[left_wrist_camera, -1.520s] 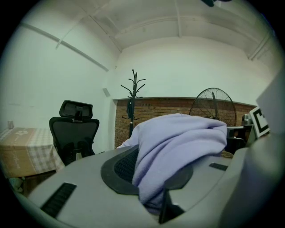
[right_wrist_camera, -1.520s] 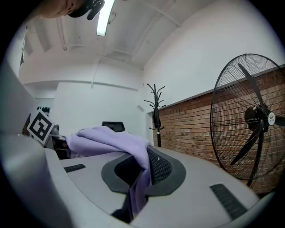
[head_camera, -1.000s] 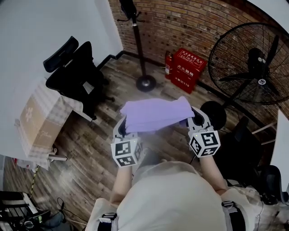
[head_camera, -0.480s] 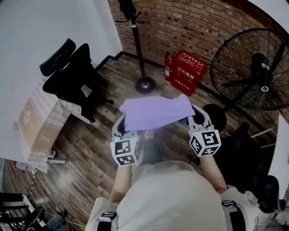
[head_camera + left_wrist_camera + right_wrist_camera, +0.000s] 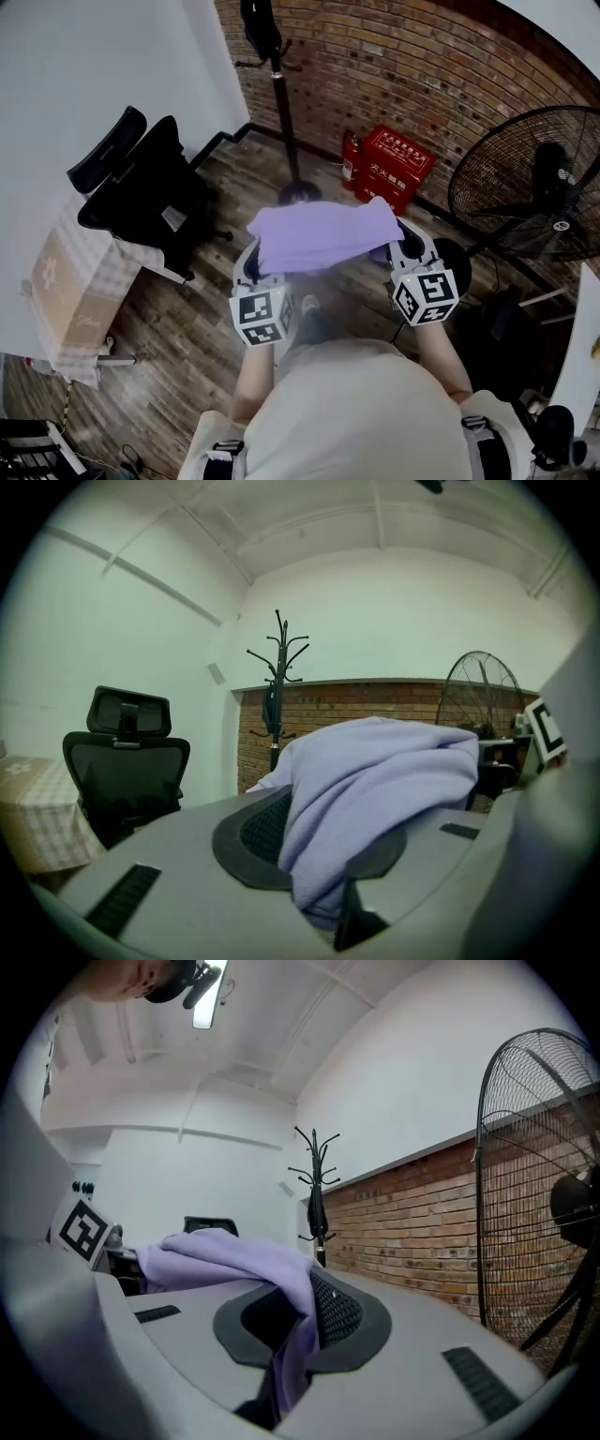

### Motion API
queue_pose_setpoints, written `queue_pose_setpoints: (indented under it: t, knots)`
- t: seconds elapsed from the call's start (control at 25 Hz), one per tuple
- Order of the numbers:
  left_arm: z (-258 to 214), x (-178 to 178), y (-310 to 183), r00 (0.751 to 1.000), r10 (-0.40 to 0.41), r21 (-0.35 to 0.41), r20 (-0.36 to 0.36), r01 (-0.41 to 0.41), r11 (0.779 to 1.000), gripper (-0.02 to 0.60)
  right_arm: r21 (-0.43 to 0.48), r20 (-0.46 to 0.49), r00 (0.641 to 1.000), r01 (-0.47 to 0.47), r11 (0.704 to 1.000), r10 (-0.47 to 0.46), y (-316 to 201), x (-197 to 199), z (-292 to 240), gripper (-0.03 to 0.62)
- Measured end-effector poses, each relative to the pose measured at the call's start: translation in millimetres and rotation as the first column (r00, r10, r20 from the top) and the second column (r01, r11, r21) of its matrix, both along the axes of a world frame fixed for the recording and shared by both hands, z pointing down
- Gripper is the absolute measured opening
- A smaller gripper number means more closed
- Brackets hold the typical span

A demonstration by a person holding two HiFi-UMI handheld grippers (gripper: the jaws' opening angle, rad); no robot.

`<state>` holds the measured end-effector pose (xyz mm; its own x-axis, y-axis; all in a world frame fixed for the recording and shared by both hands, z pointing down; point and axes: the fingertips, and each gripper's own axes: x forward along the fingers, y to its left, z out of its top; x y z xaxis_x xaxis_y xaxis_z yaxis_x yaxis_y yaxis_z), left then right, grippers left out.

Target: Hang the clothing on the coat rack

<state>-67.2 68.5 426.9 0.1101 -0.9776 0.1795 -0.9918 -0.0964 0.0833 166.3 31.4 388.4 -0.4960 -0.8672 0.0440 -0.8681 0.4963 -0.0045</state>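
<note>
A lilac garment (image 5: 321, 235) is stretched level between my two grippers at chest height. My left gripper (image 5: 255, 267) is shut on its left edge; the cloth (image 5: 375, 799) bulges out from between the pads. My right gripper (image 5: 401, 246) is shut on the right edge, the fabric (image 5: 292, 1335) pinched in the closed jaws. The black coat rack (image 5: 277, 103) stands ahead by the brick wall, with something dark hanging near its top. The rack (image 5: 277, 691) shows straight ahead in the left gripper view, and the same rack (image 5: 315, 1194) left of centre in the right gripper view.
A black office chair (image 5: 141, 187) stands at the left beside a table with a checked cloth (image 5: 80, 281). A red box (image 5: 398, 161) and a small extinguisher (image 5: 350, 148) sit by the brick wall. A large black floor fan (image 5: 534, 178) stands at the right.
Both grippers and the garment have come forward across the wooden floor toward the coat rack; its base now lies just beyond the cloth. The grips look unchanged.
</note>
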Motion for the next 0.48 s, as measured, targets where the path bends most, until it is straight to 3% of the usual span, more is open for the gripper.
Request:
queue_pose_setpoints:
  t: [0.48]
  knots:
    - [-15,-37,-132,0.999,0.027,0.012,0.02,-0.027,1.0,0.08,0.007,0.01,0.999,-0.033,0.999,0.033,-124,-35,-15,0.017]
